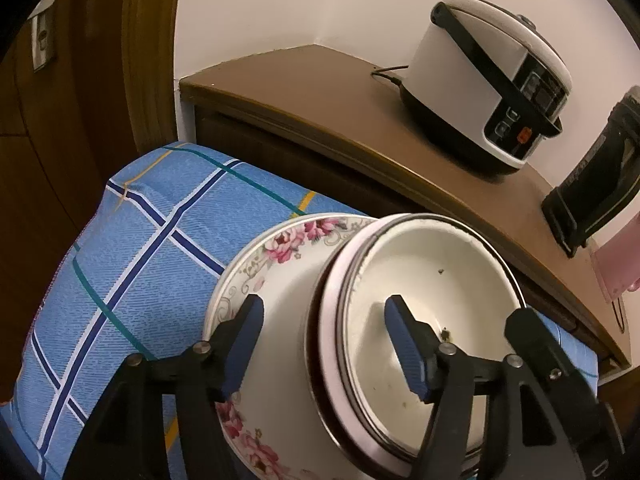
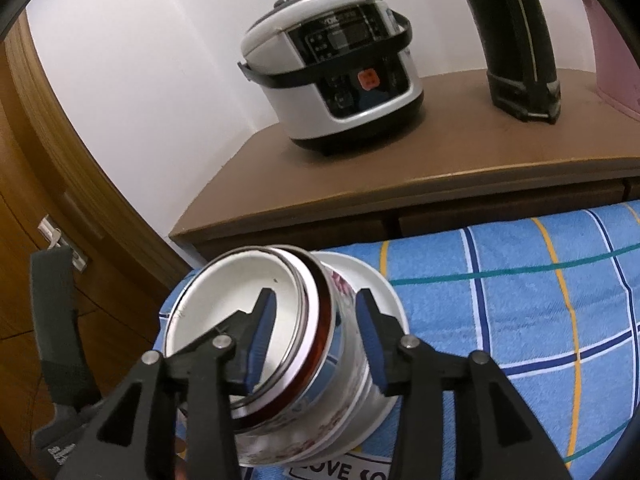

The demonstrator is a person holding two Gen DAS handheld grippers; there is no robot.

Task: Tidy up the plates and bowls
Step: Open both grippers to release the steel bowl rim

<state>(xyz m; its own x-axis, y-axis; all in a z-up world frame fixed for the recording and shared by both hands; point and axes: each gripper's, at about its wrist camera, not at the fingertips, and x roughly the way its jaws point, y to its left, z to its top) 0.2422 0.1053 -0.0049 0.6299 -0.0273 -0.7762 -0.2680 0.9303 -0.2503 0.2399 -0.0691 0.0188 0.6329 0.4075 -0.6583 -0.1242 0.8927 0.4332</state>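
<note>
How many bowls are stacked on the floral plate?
2: a floral bowl sits on the floral plate, and a pink-rimmed bowl nests inside it. Others could be hidden between them.

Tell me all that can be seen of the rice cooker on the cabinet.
The rice cooker is white with a rounded lid, a black base and a black carrying handle folded across its body. Its dark front panel has buttons, one orange. It stands upright, lid closed, on the brown cabinet top near the wall corner. A black cord leaves its back.

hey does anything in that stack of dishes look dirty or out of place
Yes. The top bowl has small dark specks inside, so it looks unwashed. It sits nested in a floral bowl on a floral plate, resting on a blue checked cloth, not a hard table.
</note>
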